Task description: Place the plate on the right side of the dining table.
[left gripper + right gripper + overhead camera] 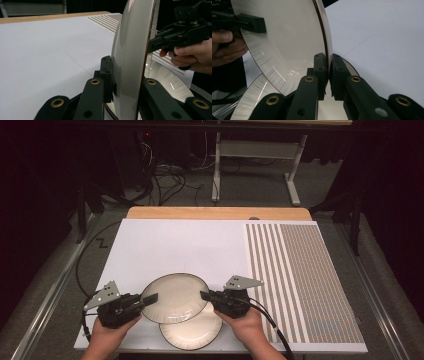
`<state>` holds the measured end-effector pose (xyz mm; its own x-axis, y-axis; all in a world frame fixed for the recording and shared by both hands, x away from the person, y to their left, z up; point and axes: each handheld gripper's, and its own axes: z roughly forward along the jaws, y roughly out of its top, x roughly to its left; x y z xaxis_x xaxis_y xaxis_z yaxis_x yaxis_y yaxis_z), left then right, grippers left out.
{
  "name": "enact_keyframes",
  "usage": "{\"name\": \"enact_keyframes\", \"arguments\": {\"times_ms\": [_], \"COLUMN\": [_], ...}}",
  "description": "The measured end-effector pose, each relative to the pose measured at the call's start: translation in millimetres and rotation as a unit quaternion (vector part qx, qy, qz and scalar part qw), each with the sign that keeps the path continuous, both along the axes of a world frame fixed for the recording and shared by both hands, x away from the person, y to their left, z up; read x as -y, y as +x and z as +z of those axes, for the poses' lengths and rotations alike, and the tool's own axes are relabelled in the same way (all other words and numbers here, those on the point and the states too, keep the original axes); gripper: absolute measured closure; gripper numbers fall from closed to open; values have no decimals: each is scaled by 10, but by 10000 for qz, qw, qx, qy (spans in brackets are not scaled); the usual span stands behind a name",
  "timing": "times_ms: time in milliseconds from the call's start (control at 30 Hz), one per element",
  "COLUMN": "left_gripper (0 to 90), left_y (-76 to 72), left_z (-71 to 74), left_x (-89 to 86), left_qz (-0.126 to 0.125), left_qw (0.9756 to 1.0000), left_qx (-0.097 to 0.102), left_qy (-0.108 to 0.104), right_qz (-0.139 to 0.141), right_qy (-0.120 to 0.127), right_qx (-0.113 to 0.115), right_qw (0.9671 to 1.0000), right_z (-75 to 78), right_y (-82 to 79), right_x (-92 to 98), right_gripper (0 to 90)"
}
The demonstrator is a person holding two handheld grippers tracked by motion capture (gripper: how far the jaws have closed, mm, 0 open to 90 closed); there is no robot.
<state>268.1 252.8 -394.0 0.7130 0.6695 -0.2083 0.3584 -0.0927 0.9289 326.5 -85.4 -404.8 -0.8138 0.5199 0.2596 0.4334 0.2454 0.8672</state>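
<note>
In the high view a cream plate with a dark rim (175,297) hangs tilted above a second matching plate (192,334) that lies on the white sheet. My left gripper (150,298) is shut on the upper plate's left rim and my right gripper (205,296) is shut on its right rim. The left gripper view has the held plate (130,50) edge-on between my left gripper (127,75), with the right gripper (153,46) clamped on the far rim. In the right gripper view my right gripper (328,73) pinches the plate's (287,45) rim, and the left gripper (252,23) grips the opposite edge.
A white sheet (170,245) covers most of the wooden table. A striped mat (300,280) lies along its right side. The lower plate (165,77) sits near the table's front edge. Cables and a table frame stand on the floor beyond.
</note>
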Motion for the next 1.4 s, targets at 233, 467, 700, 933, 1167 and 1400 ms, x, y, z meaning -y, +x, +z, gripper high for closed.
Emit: {"name": "enact_keyframes", "arguments": {"times_ms": [233,467,700,933,1167,1400], "left_gripper": [791,790,790,790,790,789], "left_y": [-29,-2,82,186,301,459], "left_z": [114,201,271,337,384,398], "left_x": [108,300,548,841,1129,1396], "left_qz": [26,-51,-156,-315,-543,-734], "left_qw": [9999,9999,9998,9995,9983,9966], "left_qx": [142,131,72,-32,-162,-369], "left_qy": [-4,-100,-88,-19,103,116], "right_qz": [-30,-143,-283,-438,-621,-915], "right_qy": [120,170,105,73,-4,198], "right_qx": [126,352,535,612,733,709], "right_qw": [9998,9991,9981,9971,9954,9931], "right_z": [104,278,417,487,536,505], "right_y": [-31,-66,-76,-73,-103,-112], "right_x": [94,291,540,817,1132,1405], "right_gripper": [874,875,876,876,876,877]}}
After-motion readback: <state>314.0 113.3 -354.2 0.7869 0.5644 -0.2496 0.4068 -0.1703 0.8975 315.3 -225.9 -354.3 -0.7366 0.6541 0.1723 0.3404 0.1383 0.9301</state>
